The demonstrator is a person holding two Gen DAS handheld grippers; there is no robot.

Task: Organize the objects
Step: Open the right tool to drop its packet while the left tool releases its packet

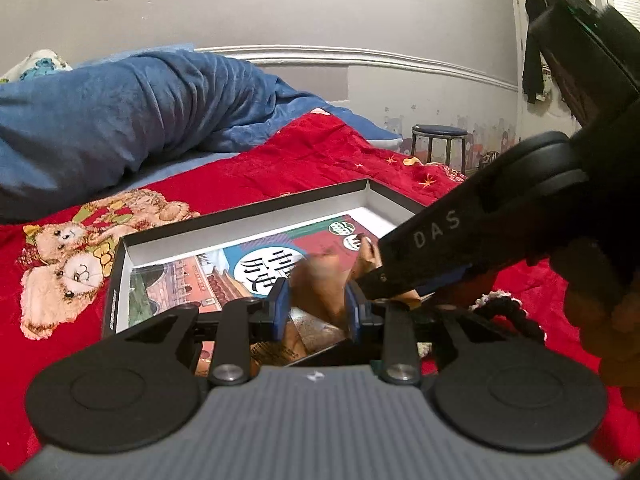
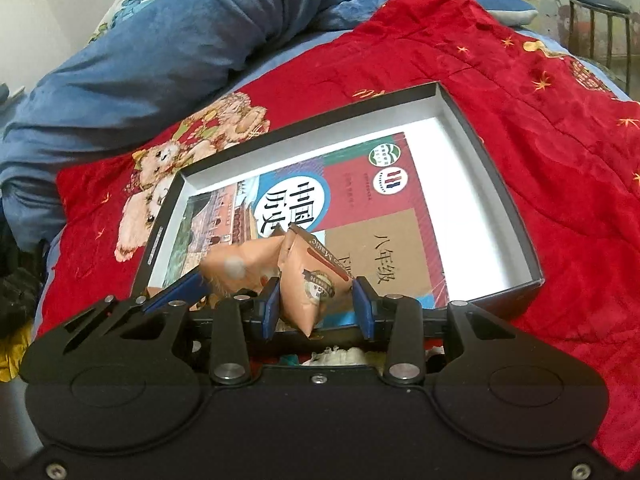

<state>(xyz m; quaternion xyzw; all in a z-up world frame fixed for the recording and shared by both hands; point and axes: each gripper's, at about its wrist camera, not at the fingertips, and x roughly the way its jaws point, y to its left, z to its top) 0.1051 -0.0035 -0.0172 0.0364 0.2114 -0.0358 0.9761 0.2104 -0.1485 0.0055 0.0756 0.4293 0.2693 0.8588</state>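
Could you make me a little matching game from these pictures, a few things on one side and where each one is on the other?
Things:
1. schoolbook
2. box
3. snack packet
4. stool

Places:
A. on the floor past the bed
B. flat inside the box
C. between the right gripper fingers
D. on the red blanket

Pairs: 1-B, 2-D, 3-C, 4-A

Both wrist cams close over bed, angled down; share box (image 1: 248, 216) (image 2: 472, 128) w/ book (image 2: 360, 184).
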